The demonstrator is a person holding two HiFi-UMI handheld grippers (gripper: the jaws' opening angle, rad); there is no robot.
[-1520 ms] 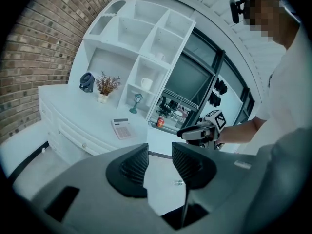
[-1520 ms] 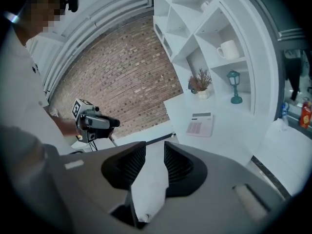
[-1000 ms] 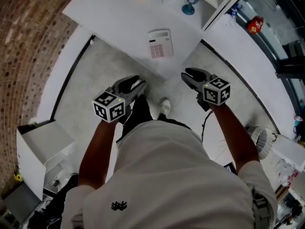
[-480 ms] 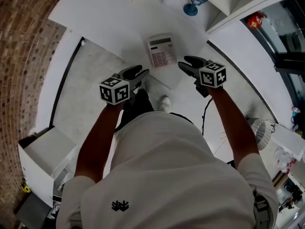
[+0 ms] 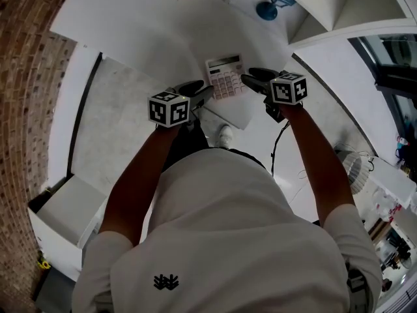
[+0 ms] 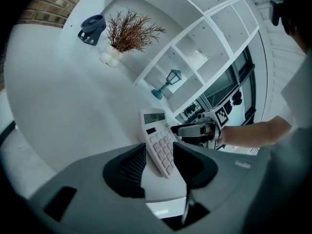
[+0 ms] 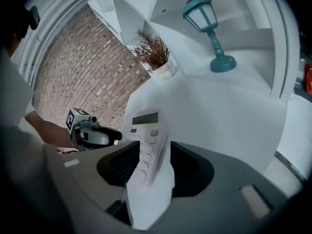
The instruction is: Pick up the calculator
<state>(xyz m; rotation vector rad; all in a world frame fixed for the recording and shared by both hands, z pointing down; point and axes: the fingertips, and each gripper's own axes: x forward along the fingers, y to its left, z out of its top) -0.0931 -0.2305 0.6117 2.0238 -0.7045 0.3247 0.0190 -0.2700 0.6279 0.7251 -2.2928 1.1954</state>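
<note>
Our left gripper (image 5: 201, 92) and right gripper (image 5: 251, 78) have just been opening wide, with nothing between their jaws yet. We are at the reaching step. The calculator (image 5: 225, 78) lies flat on the table (image 5: 143, 25), between the two grippers. Next, we think, one must slide around its edge and squeeze.

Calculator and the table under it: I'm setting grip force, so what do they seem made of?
The white desk calculator looks like hard moulded plastic, matt, with raised pinkish keys and a dark display strip. The white table looks like smooth painted or laminated board: even, grainless, faintly satin; which I cannot tell.
</note>
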